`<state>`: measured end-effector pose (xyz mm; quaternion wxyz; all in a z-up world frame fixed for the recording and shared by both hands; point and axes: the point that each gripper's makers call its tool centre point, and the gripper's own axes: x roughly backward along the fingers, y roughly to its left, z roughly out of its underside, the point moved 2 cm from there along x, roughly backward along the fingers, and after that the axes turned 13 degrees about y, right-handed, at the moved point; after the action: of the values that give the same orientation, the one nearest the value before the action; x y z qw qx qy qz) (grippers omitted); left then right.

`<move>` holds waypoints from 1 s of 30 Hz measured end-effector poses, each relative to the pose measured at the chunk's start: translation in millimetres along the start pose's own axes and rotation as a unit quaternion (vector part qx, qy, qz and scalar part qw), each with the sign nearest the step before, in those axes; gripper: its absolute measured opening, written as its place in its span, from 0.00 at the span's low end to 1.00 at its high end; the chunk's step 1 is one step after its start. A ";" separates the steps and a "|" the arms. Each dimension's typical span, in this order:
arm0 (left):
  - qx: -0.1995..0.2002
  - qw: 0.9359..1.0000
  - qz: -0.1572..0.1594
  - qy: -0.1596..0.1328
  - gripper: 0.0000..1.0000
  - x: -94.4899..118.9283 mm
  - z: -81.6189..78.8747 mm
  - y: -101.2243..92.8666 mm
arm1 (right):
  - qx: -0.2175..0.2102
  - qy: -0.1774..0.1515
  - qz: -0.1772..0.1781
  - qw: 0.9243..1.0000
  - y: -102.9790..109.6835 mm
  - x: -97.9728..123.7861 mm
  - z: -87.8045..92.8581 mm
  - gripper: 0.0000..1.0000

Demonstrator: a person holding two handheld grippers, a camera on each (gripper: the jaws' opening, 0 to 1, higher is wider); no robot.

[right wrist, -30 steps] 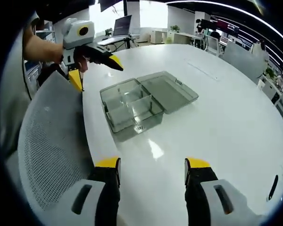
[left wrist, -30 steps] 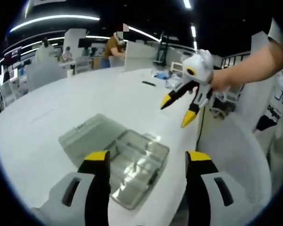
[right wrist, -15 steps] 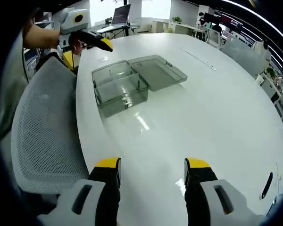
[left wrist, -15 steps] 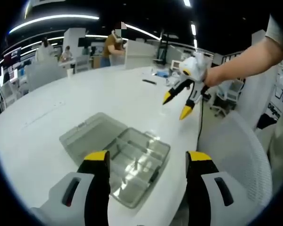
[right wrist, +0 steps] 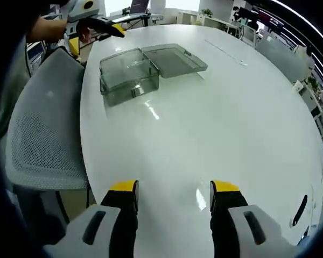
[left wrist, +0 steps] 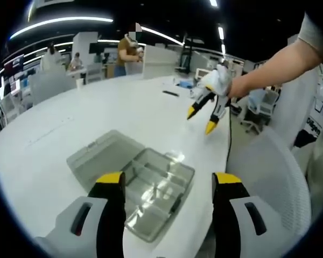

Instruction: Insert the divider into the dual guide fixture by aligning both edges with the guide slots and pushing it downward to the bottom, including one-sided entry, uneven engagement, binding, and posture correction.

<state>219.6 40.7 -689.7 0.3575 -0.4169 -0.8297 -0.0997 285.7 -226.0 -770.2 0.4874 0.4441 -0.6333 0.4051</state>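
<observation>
We see a clear plastic box [left wrist: 133, 185], lid open, on the white table [left wrist: 70, 123], low in the left gripper view. Left gripper [left wrist: 167, 180] and right gripper [right wrist: 173, 187] both gape, holding nothing; no divider can be made out.

Ceiling strip lights [left wrist: 64, 20] are lighting both views brightly. Glare is reflecting off the white counter [right wrist: 204, 134] and the clear box [left wrist: 145, 188]. Fisheye distortion is bending the edges, and the background is appearing soft.
</observation>
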 end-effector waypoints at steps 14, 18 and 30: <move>0.002 1.000 -0.005 0.004 0.63 -1.0 -0.1 0.3 | 0.052 0.045 -0.009 0.998 -9.1 -14.9 13.6 0.46; 0.005 1.000 -0.007 0.003 0.63 -0.1 0.1 2.0 | 0.072 0.058 -0.011 0.996 -10.2 -17.5 14.6 0.45; 0.000 1.000 -0.003 0.004 0.64 -0.2 1.2 1.7 | 0.111 0.080 -0.022 0.990 -17.4 -20.5 19.8 0.41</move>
<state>220.4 42.1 -691.0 0.3606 -0.4143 -0.8294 -0.1025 299.9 -246.2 -792.7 0.4932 0.4752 -0.5335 0.4963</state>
